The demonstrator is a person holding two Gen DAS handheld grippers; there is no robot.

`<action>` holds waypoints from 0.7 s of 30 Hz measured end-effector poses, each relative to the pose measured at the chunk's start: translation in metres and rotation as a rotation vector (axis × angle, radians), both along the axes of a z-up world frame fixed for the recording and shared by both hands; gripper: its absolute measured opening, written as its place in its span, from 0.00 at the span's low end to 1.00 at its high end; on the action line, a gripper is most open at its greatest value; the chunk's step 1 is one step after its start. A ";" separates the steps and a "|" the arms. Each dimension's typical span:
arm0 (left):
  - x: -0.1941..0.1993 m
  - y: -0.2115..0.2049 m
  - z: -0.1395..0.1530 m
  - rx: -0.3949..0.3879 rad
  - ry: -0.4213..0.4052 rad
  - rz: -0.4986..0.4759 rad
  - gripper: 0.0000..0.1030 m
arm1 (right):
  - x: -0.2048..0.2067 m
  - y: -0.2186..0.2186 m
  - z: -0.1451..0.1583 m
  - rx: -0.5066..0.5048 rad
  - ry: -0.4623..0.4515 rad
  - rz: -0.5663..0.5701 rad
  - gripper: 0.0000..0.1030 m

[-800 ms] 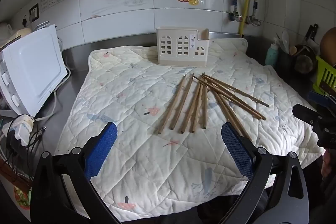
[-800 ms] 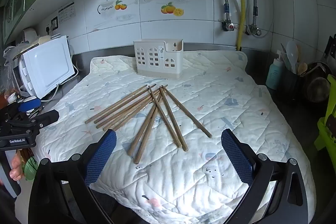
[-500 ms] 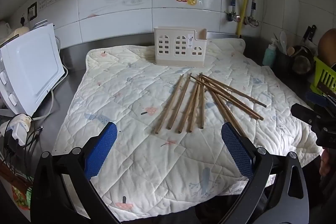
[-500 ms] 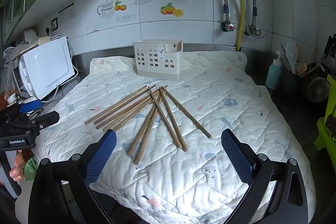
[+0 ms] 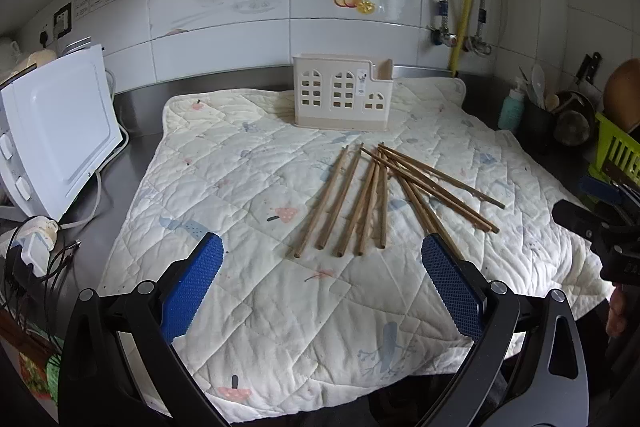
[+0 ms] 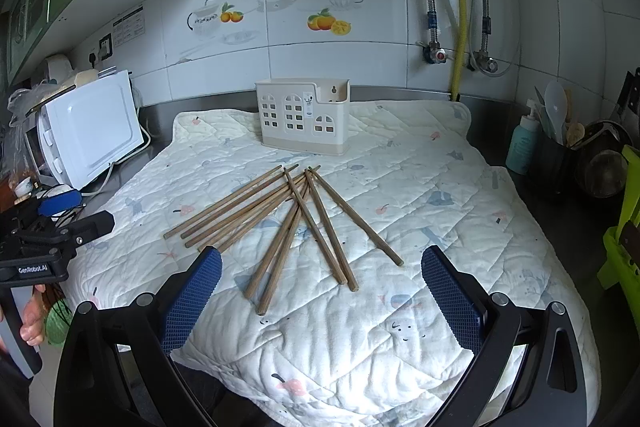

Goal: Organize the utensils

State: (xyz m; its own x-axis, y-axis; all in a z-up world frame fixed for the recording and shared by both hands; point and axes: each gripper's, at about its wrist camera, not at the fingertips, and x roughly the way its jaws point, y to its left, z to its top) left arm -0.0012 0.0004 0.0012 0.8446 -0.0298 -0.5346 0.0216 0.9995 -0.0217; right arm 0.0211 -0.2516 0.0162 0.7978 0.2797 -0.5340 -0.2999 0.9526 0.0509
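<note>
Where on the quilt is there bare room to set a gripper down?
Free: the quilt between the microwave and the chopsticks, and the near strip below their tips. Crowded: the chopstick fan in front of the utensil holder.

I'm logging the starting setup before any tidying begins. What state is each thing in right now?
Chopsticks: loose, fanned and crossing on the quilted mat, none picked up.
Utensil holder: upright at the mat's far edge; no chopsticks seen in it.
Left tongs: open, holding nothing.
Right tongs: open, holding nothing.
</note>
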 end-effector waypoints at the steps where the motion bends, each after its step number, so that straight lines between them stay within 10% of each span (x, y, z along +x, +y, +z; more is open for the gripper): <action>1: 0.000 0.001 0.000 0.000 -0.003 0.002 0.95 | 0.001 0.000 0.000 0.001 0.000 0.001 0.94; 21: 0.006 0.005 0.003 0.016 -0.054 0.030 0.94 | 0.002 0.002 -0.001 0.012 0.000 0.012 0.94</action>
State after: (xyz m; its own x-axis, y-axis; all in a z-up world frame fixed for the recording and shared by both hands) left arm 0.0045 0.0050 0.0046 0.8725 0.0044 -0.4886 -0.0079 1.0000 -0.0051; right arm 0.0228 -0.2498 0.0155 0.7942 0.2954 -0.5310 -0.3113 0.9483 0.0621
